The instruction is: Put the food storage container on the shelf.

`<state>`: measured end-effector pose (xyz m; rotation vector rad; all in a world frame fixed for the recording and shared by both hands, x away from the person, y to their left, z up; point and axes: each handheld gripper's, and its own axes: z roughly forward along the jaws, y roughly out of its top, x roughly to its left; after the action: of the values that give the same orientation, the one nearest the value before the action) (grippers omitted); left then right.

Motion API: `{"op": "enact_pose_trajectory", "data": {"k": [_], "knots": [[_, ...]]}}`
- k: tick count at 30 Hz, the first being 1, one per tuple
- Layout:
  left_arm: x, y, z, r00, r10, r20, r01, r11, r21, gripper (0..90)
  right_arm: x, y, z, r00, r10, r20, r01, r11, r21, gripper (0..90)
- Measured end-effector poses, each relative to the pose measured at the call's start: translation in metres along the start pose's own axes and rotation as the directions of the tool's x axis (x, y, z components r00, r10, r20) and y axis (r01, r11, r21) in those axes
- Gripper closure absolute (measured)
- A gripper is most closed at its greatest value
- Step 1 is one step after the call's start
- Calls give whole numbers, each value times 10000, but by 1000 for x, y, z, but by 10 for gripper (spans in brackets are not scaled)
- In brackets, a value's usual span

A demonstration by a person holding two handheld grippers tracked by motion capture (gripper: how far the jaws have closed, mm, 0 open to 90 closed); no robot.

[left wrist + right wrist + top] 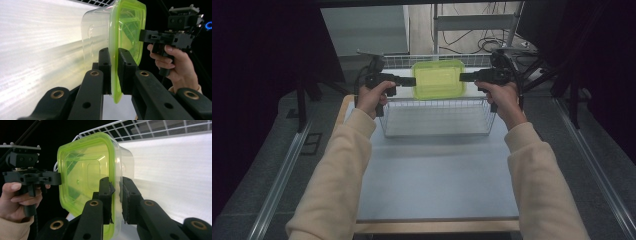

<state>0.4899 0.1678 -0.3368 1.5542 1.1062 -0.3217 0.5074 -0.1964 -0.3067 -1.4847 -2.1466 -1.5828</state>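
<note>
A clear plastic container with a lime-green lid (438,79) hangs in the air over a white wire basket (437,102), lid facing up. My left gripper (411,80) is shut on the lid's left rim and my right gripper (464,77) is shut on its right rim. In the left gripper view the two black jaws (114,53) pinch the green edge of the container (127,27), with the right gripper (170,37) beyond it. The right gripper view has its jaws (115,185) astride the rim of the container (85,175), and the left gripper (30,177) is on the far side.
The wire basket stands at the far end of a grey-blue table top (437,175). Metal rails (282,180) run along both sides of the table. A tripod and cables (532,65) stand at the back right.
</note>
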Motion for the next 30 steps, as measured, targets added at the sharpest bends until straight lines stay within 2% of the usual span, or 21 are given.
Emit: {"op": "enact_pose_trajectory", "data": {"k": [7, 11, 14, 20, 25, 28, 30], "knots": [[5, 9, 8, 9999, -136, -79, 135, 9998, -115, 819, -10, 5, 7, 9996, 255, 157, -251, 9994, -245, 787], [10, 12, 14, 9986, -493, -207, 481, 9974, -544, 801, -14, 7, 10, 9989, 398, 256, -385, 9980, -503, 774], [13, 14, 17, 9979, -542, -361, 519, 9967, -632, 780, -13, 8, 15, 9977, 134, 671, -98, 9985, -540, 741], [14, 16, 23, 9940, -429, -1003, 374, 9978, -556, 703, -12, 7, 20, 9921, -129, 1245, 185, 9989, -440, 658], [13, 16, 26, 9905, -175, -1363, 95, 9982, -587, 592, -10, 6, 21, 9835, -381, 1770, 487, 9973, -558, 563], [8, 16, 24, 9879, 99, -1545, -223, 9966, -791, 458, -7, 6, 19, 9812, -515, 1861, 656, 9954, -703, 520], [3, 16, 20, 9839, 311, -1758, -487, 9942, -963, 374, -1, 5, 15, 9755, -808, 2046, 1004, 9911, -872, 484]]}}
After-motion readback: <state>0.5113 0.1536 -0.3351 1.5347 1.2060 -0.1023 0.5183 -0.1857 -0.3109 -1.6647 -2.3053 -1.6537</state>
